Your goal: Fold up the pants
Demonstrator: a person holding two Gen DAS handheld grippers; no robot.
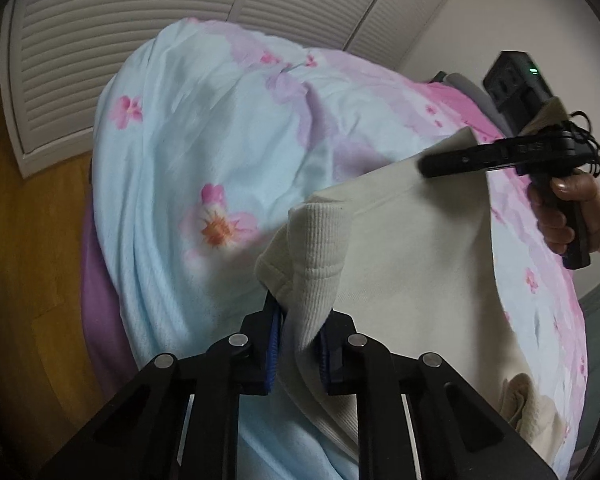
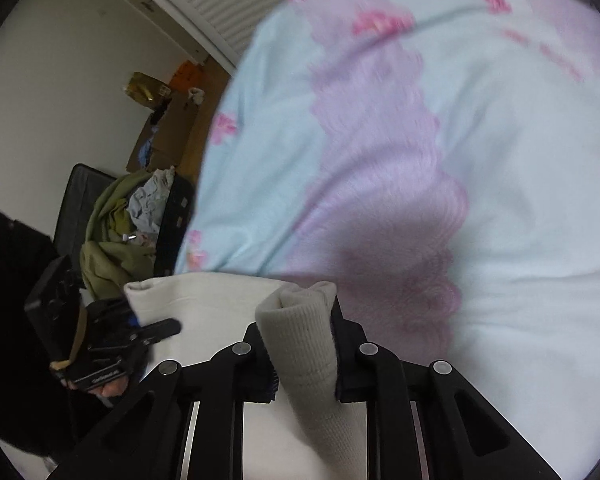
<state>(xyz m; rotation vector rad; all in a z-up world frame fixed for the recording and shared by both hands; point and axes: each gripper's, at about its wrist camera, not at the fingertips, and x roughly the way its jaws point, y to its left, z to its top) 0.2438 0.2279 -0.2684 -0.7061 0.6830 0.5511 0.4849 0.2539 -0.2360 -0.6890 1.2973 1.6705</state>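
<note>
Only rightward: clothes pile [image 2: 116, 236] beyond clamped pants [image 2: 220, 300].

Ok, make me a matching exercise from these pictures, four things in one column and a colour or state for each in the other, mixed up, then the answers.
Things:
1. pants
2. bedspread
3. floor
4. left hand-held gripper

Colour or state:
A. light blue and pink with flowers
B. brown wood
C. shut on a ribbed cuff
D. cream, held up over the bed

Pairs: 1-D, 2-A, 3-B, 4-C

The right hand-held gripper is also shut on a ribbed cuff of the pants.
</note>
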